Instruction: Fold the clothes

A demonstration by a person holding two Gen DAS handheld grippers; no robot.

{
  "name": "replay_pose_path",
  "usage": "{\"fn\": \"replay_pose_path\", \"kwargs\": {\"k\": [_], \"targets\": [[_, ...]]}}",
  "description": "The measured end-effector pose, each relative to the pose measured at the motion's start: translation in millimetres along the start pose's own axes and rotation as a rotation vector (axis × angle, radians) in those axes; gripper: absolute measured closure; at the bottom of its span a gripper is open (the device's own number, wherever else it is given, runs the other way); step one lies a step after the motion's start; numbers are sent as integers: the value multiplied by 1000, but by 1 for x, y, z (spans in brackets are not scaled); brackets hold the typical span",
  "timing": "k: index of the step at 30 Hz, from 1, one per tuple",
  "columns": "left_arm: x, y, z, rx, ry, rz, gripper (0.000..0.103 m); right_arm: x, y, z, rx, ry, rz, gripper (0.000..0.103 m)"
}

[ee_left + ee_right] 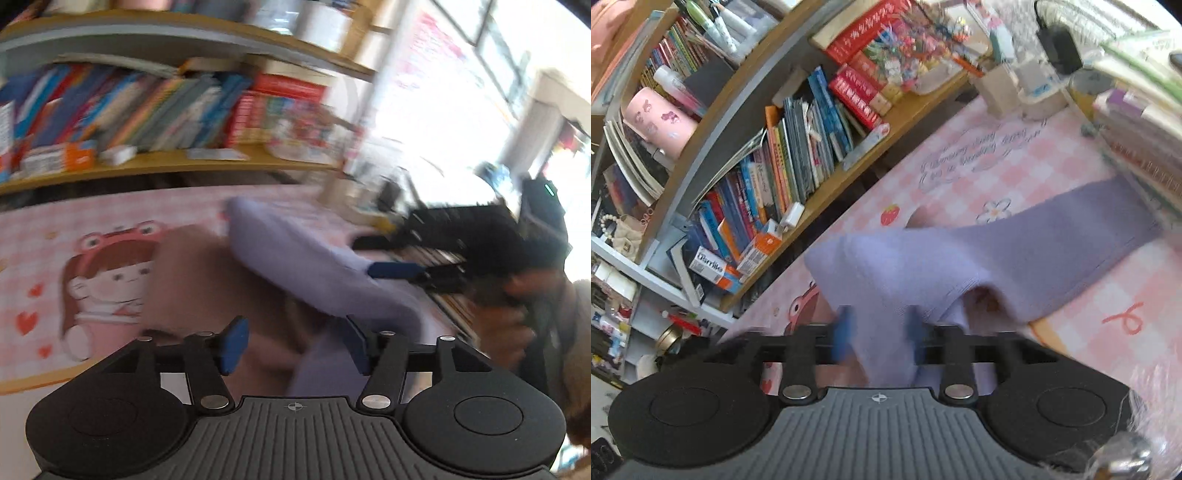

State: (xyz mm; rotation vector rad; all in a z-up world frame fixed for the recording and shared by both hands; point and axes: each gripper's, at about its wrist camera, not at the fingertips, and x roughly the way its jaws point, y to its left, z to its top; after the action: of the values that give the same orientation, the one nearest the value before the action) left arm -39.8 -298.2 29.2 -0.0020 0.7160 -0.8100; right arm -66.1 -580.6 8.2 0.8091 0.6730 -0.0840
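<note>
Lavender knit garment (979, 254) drapes lengthwise between both tools: right tool (879, 332) half-open around its end, left tool (295, 347) wide, fabric beside right finger.

Both fisheye views sit just behind their own blue-padded fingers and look forward and downward, close over the pink checked cartoon-printed table mat (92, 229) (1052, 166). The left wrist view faces the wooden bookshelf of colourful books (147, 110) square on, with the right gripper (395, 269) and the hand (517, 314) holding it at its right edge. The right wrist view meets the same bookshelf (798, 147) obliquely, rolled. Both share the mat, shelf and lilac knitted garment (306, 258) (997, 251).
</note>
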Motion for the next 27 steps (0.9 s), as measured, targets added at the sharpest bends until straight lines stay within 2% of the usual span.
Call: {"fn": "replay_pose_path", "kwargs": {"k": [1,4,8,10,14,17,20,22,24,25,27], "targets": [[1,-7,0,27,-1,-18,32,-3,1,3,-9,-6,-5,54],[8,-22,0,78,17,-71,27,-10,-5,9,-20,-5,-18,54],[29,-43,-7,141,107,-130,27,3,-17,9,-9,94,-40,54],[40,-55,-11,199,161,-133,27,11,-19,11,4,113,-34,54],[55,-71,-18,321,182,-13,27,22,-13,19,-8,82,-44,61],[63,-66,-20,311,180,91,27,12,-4,29,-13,20,48,60],[58,-60,-21,281,155,134,27,15,-6,32,22,28,82,59],[55,-58,-22,272,141,151,40,25,-10,30,50,73,78,59],[52,-59,-23,276,136,153,41,37,-15,25,89,123,94,60],[52,-61,-25,285,142,150,41,42,-16,22,107,140,99,61],[52,-64,-28,305,157,143,40,52,-18,18,130,163,99,73]]}}
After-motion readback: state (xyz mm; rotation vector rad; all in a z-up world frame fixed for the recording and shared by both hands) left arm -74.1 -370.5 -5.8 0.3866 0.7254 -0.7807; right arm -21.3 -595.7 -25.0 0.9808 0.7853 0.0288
